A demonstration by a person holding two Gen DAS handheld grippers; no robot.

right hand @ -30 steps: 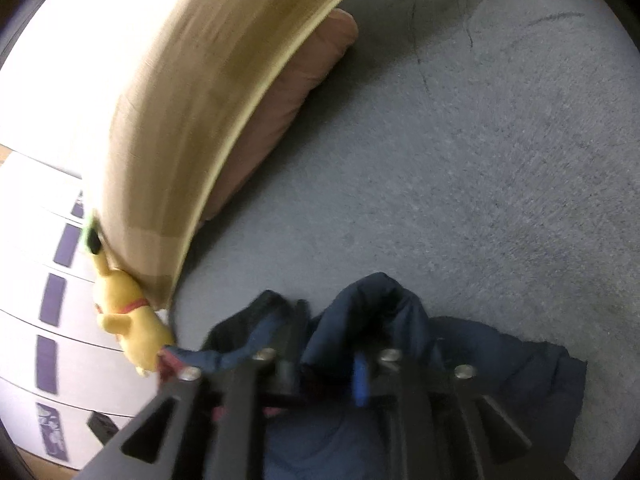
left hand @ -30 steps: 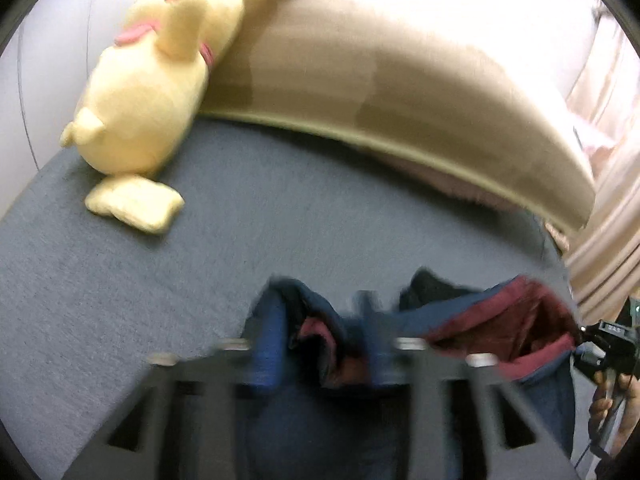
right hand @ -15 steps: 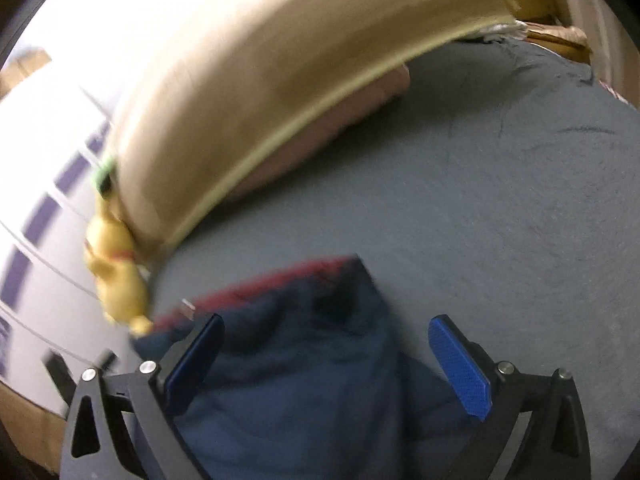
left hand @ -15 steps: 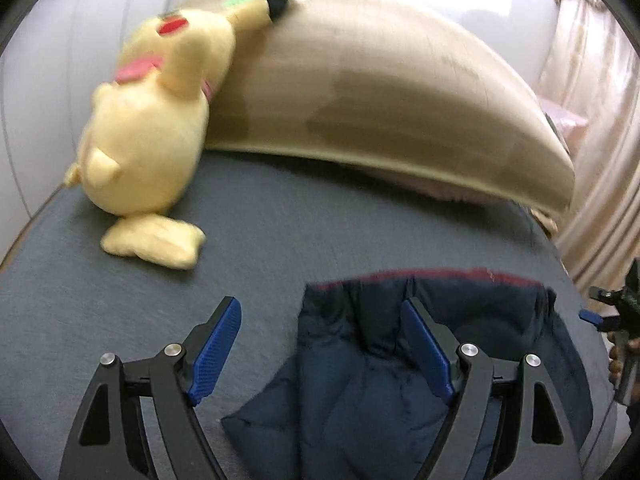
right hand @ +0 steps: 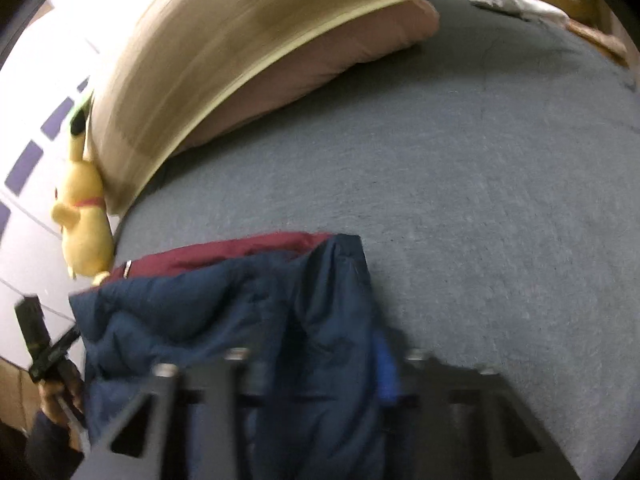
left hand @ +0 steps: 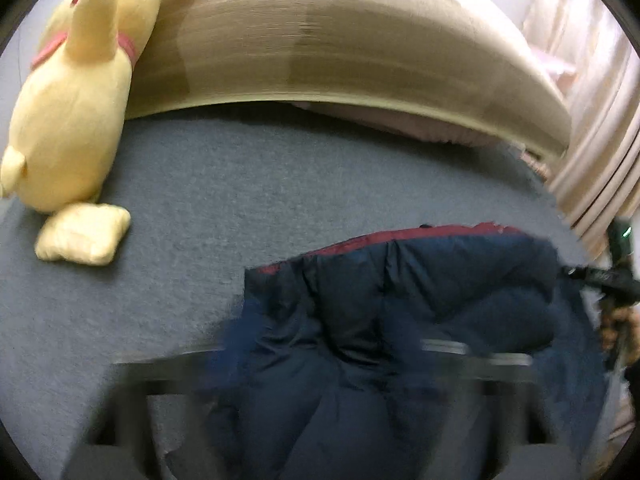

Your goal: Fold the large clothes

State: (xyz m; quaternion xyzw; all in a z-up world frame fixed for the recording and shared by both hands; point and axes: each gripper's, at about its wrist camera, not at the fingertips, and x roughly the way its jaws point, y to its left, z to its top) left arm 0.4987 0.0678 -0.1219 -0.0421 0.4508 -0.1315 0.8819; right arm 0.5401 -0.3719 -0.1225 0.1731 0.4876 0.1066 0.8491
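A navy puffer jacket (left hand: 392,320) with a dark red lining lies folded on the grey bed cover (left hand: 248,200); it also shows in the right wrist view (right hand: 248,320). My left gripper (left hand: 320,364) is blurred low over the jacket, its fingers (left hand: 232,344) spread wide apart with jacket fabric between them. My right gripper (right hand: 320,372) is low over the jacket's right edge, its jaws closer together around a ridge of fabric; the blue pad (right hand: 384,368) shows at the edge. Blur hides whether it grips.
A yellow plush toy (left hand: 68,120) leans on the tan headboard (left hand: 320,48) at the left. A pink pillow (right hand: 320,68) lies under the headboard. Beige curtains (left hand: 600,152) hang at the right. The other hand-held gripper (left hand: 616,280) shows at each view's edge.
Both grippers let go of the jacket and opened half a second ago. Now both have dropped back down onto the folded jacket, and the right jaws have narrowed.
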